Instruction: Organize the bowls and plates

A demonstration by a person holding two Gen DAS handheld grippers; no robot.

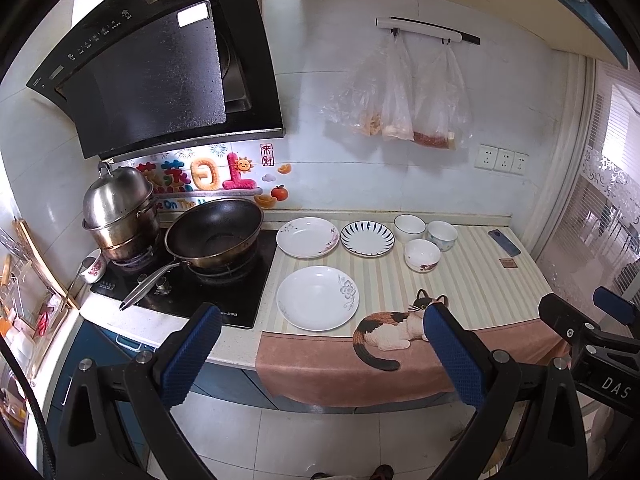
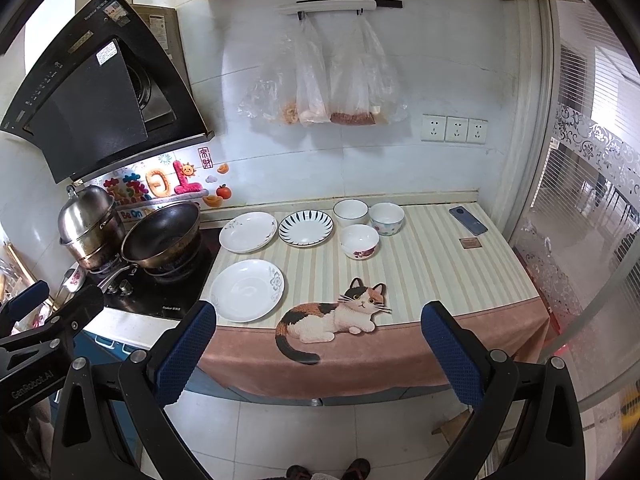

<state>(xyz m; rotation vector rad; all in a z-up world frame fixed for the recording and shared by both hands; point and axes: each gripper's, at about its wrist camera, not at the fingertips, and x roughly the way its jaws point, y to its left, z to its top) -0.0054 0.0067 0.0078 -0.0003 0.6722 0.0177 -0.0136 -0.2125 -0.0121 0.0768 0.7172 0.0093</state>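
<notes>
Three plates lie on the striped mat: a white plate with a grey flower (image 1: 317, 297) (image 2: 247, 289) nearest, a white plate with pink sprigs (image 1: 307, 237) (image 2: 248, 231) behind it, and a blue-rayed plate (image 1: 367, 238) (image 2: 305, 227) to its right. Three bowls stand further right: a plain white one (image 1: 409, 227) (image 2: 350, 212), a blue-flowered one (image 1: 441, 235) (image 2: 386, 218), and a red-flowered one (image 1: 422, 255) (image 2: 359, 241). My left gripper (image 1: 323, 316) and my right gripper (image 2: 319, 314) both hang open in front of the counter edge, holding nothing.
A black wok (image 1: 215, 232) and a steel steamer pot (image 1: 118, 212) sit on the hob left of the plates. A phone (image 2: 467, 219) and a small brown card (image 2: 469, 243) lie at the mat's right. Plastic bags (image 2: 320, 80) hang on the wall. A glass door (image 2: 580, 200) bounds the right side.
</notes>
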